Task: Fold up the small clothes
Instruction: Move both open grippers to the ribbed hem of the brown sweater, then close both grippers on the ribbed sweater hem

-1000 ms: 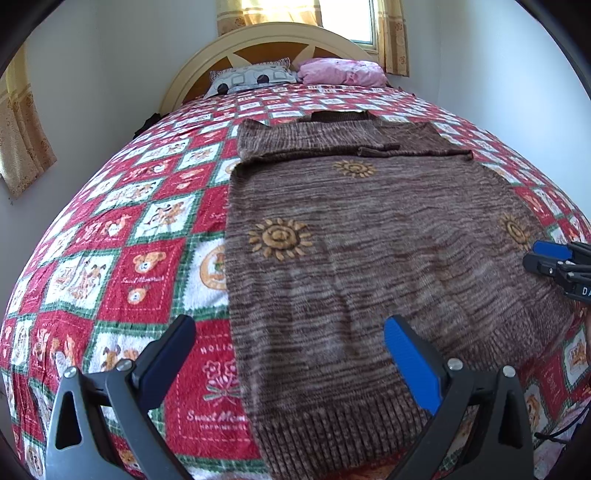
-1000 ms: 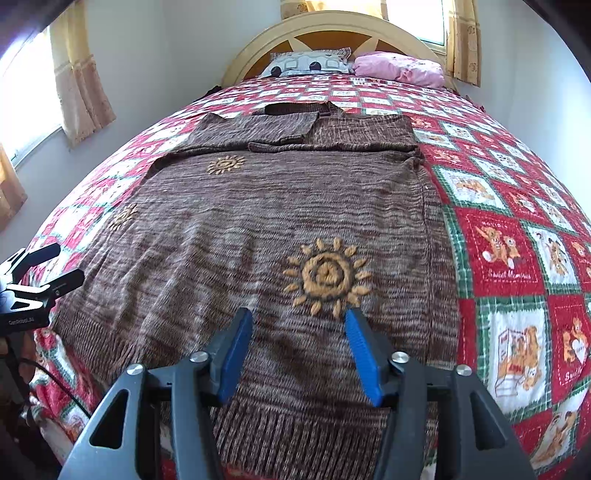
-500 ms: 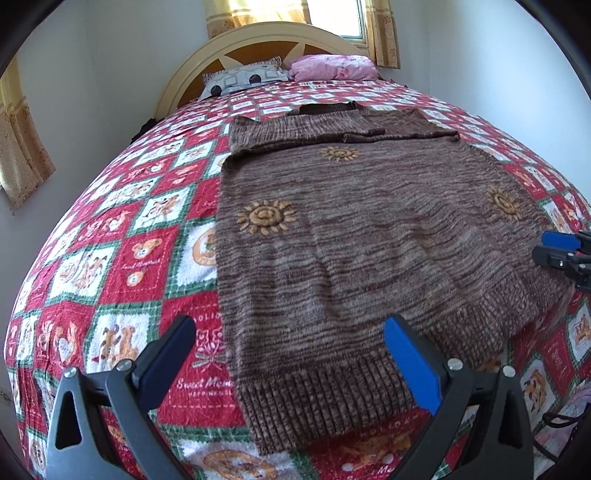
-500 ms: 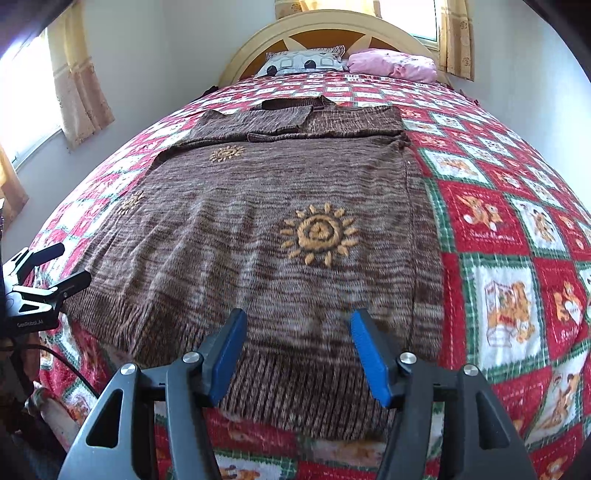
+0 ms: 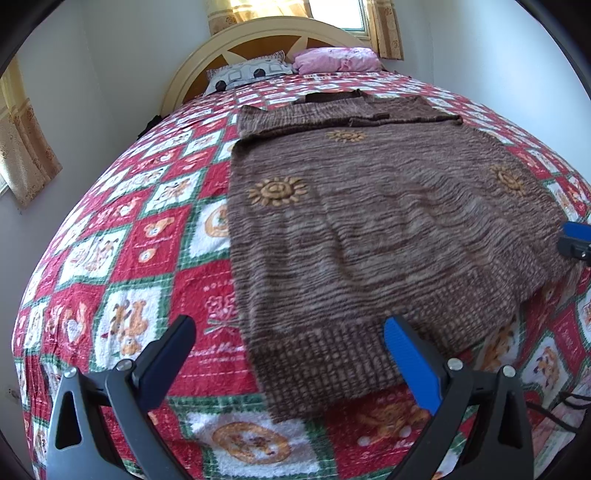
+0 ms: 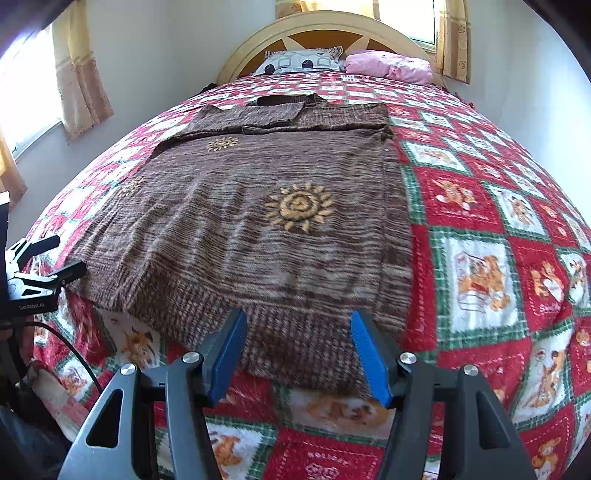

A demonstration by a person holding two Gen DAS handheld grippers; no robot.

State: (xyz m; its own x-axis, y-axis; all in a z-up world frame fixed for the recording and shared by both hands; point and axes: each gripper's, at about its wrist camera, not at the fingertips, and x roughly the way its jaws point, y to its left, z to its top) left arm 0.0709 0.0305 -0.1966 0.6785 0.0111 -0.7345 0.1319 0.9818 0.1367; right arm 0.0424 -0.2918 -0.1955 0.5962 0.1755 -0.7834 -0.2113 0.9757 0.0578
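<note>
A small bedroom with pale walls holds a bed [image 5: 110,258] that nearly fills it, spread with a red, green and white patchwork quilt [image 6: 480,258] of teddy-bear squares. At the far end a curved cream headboard [image 6: 332,26] stands under a curtained window, with a patterned pillow [image 6: 303,61] and a pink pillow [image 6: 391,66] side by side against it. More yellow curtains [image 6: 81,74] hang on the wall to the left in the right wrist view.

The brown knitted sweater [image 5: 369,229] lies flat on the quilt, front up, with orange sun motifs on it, its sleeves folded across the chest near the collar. Its ribbed hem [image 6: 295,339] runs close to the foot edge of the bed, leaving only a narrow band of quilt below it. Wide strips of bare quilt lie along both long sides of the sweater, and a broad stretch between the collar and the pillows.

The left hand-held gripper [image 5: 288,354] hovers above the hem's left corner, jaws wide apart and empty, one finger over quilt, the other over knit. The right hand-held gripper [image 6: 295,350] hangs over the hem towards its right corner, jaws apart with nothing between them, not touching the cloth. Each one shows at the edge of the other's view, well apart across the hem.
</note>
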